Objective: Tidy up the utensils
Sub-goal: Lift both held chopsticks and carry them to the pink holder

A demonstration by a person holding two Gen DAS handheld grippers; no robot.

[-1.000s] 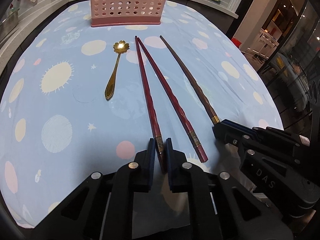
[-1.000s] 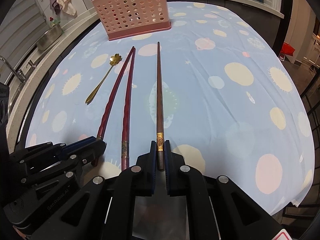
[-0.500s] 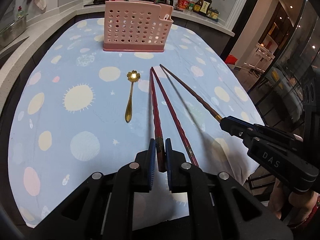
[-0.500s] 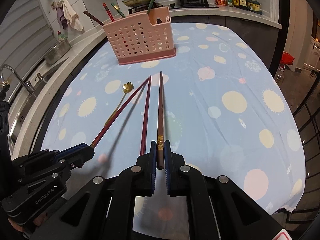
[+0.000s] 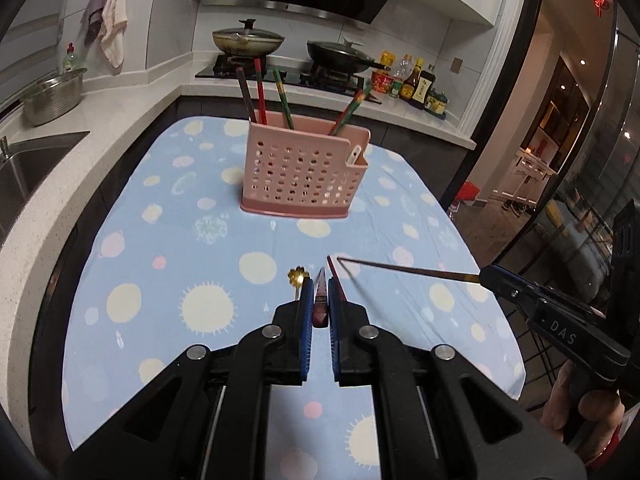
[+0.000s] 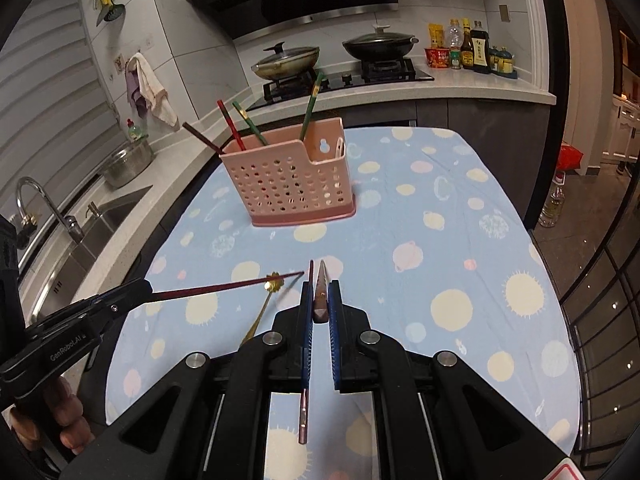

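My left gripper [image 5: 319, 294] is shut on a dark red chopstick [image 5: 321, 300] and holds it raised above the table, pointing at the pink perforated holder [image 5: 302, 176]. My right gripper [image 6: 319, 294] is shut on a brown chopstick [image 6: 320, 294], also raised and pointing forward. In the left wrist view the brown chopstick [image 5: 404, 270] sticks out leftwards from the right gripper [image 5: 490, 276]. A second red chopstick [image 6: 305, 356] and a gold flower-headed spoon [image 6: 266, 300] lie on the blue dotted cloth. The holder [image 6: 286, 178] has several chopsticks standing in it.
The table cloth [image 5: 168, 240] ends near the front edge. A sink [image 6: 80, 232] and counter run along the left. A stove with two pans [image 5: 248, 38] and sauce bottles [image 5: 412, 82] stand behind the holder.
Both grippers have lifted their chopsticks off the cloth and tipped them up level, well above the table. The view now takes in the holder and the kitchen behind it.
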